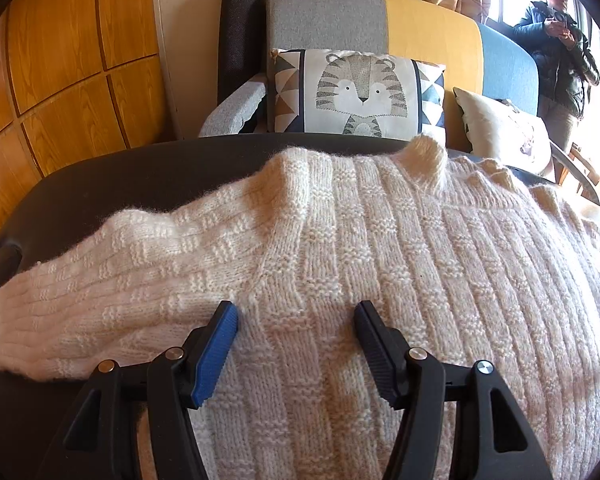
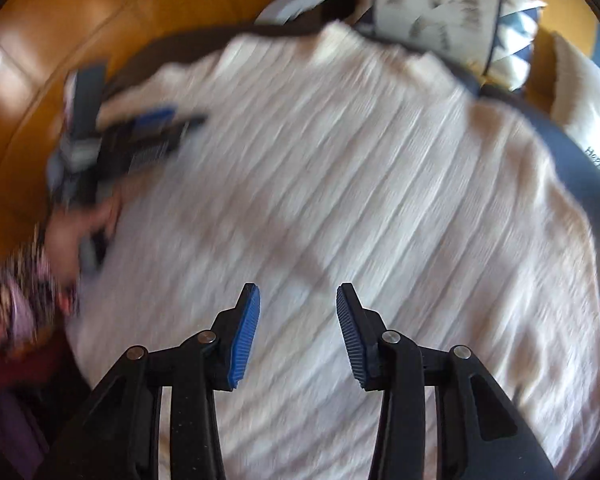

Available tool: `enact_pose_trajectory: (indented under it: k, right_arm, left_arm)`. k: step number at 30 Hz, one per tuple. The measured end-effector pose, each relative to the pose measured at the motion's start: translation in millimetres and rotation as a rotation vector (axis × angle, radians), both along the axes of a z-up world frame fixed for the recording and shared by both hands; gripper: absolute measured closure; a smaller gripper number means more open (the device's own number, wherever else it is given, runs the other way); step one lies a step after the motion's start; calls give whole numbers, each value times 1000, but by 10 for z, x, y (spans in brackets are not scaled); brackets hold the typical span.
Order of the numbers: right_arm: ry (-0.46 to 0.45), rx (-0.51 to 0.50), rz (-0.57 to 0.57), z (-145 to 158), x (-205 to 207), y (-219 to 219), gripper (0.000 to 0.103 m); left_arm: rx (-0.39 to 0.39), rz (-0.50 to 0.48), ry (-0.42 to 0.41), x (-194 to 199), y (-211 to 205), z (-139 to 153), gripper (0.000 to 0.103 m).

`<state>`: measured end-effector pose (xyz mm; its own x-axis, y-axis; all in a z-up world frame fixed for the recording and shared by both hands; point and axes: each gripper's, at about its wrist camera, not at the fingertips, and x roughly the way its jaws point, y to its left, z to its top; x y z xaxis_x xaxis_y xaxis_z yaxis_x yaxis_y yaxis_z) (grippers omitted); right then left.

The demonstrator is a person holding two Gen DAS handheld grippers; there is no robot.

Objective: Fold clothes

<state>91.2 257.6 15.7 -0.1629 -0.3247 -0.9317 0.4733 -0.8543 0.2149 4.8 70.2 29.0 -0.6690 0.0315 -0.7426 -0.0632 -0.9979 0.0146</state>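
Note:
A cream ribbed knit sweater [image 1: 340, 240] lies spread over a dark table [image 1: 140, 184]. One sleeve [image 1: 100, 280] reaches out to the left. My left gripper [image 1: 296, 312] is open just above the knit, near the seam where that sleeve joins the body, and nothing is pinched between its pads. The right wrist view is blurred. It shows the sweater [image 2: 340, 180] from above, with my right gripper [image 2: 298, 296] open over its middle and holding nothing. The left gripper [image 2: 188, 132] appears at the sweater's left edge, carried by a hand [image 2: 80, 232].
Behind the table stands a sofa with a tiger-print cushion [image 1: 360, 92] and a white cushion [image 1: 500, 132]. A person in a dark jacket [image 1: 560, 52] stands by the window at far right. Wooden panels [image 1: 60, 60] fill the left side.

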Motion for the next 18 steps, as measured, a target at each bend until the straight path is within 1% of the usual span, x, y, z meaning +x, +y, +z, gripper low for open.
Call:
enact_pose_trajectory:
  k: [2, 7, 10, 12, 14, 17, 18]
  right_arm:
    - [-24, 22, 41, -38, 259, -13, 60]
    - [-32, 125, 123, -55, 874, 58, 60]
    - [-39, 163, 136, -11, 1222, 200, 60]
    - [-63, 172, 107, -4, 1438, 360, 60]
    - [-83, 174, 51, -19, 1638, 573, 60]
    - [-107, 150, -67, -32, 1879, 917, 60]
    - [-98, 129, -109, -9, 1941, 1023, 60]
  left_arm:
    - [-4, 0, -1, 0, 2, 2, 40]
    - [-17, 1, -2, 0, 19, 4, 39]
    - [-25, 1, -3, 2, 25, 2, 39]
    - [-29, 3, -4, 5, 28, -1, 38]
    - [-34, 5, -5, 10, 33, -3, 37]
    - [-38, 5, -11, 6, 41, -3, 37]
    - [-41, 4, -17, 1, 48, 3, 37]
